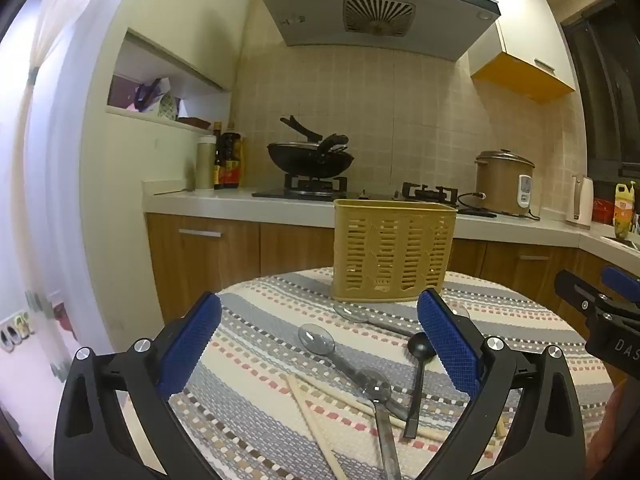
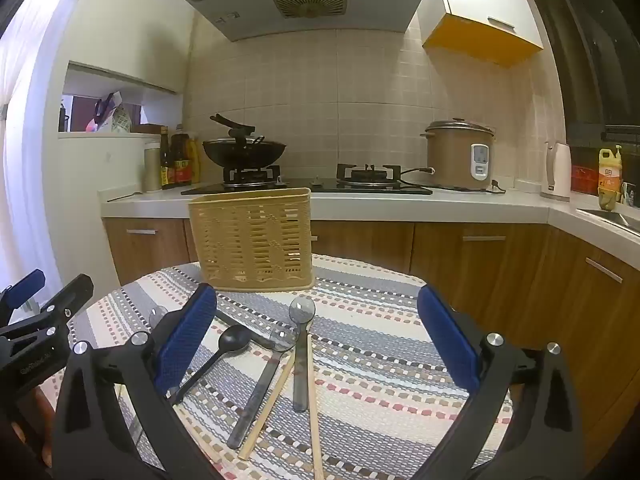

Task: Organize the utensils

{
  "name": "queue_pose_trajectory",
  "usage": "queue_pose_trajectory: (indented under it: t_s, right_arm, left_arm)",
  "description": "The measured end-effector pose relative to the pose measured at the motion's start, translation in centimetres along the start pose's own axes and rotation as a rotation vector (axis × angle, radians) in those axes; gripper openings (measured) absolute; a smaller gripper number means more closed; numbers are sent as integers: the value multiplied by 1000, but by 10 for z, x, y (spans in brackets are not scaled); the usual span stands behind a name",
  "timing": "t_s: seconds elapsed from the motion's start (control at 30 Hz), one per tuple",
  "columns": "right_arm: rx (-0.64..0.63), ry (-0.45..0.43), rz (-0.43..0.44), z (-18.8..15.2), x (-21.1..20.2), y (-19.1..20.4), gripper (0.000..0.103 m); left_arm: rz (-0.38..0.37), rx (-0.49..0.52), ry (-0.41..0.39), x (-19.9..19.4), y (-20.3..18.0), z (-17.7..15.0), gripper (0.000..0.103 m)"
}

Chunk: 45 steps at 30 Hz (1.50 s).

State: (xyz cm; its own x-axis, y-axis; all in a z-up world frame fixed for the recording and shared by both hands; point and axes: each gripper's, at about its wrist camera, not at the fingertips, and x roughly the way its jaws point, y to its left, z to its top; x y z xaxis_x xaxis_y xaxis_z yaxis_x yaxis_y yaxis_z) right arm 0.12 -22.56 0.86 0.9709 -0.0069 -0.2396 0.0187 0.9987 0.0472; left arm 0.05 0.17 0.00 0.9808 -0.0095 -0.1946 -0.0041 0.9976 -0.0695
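Black spoon (image 2: 230, 344) lies just ahead of both wide-open, empty grippers, left (image 1: 320, 344) and right (image 2: 316, 340), handle pointing back toward them.

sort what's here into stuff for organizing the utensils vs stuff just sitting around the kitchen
For the job:
- yellow slotted basket
- black spoon
- clear-bowled spoons
- wooden chopsticks
- left hand-held gripper and right hand-held gripper, both open and empty

Just lying about:
- wok
- rice cooker
- sauce bottles
- white kettle
- yellow oil jug
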Motion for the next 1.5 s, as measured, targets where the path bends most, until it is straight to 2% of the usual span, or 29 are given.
queue_pose_trajectory:
  t_s: [0.1,0.13,0.47,1.5]
  right_arm:
    - [-2,-1,-10,0,0,0,96]
    - [-5,3,-11,0,1,0,96]
    - [-48,11,-28,-2,2,7,96]
    - [-39,17,-20,0,2,6,96]
  left_arm:
    - [-8,-8,4,2,4,1,95]
    - [6,6,-33,-6,0,1,95]
    - [5,0,-11,-9,4,3,95]
    - [4,-4,3,5,0,-2,95]
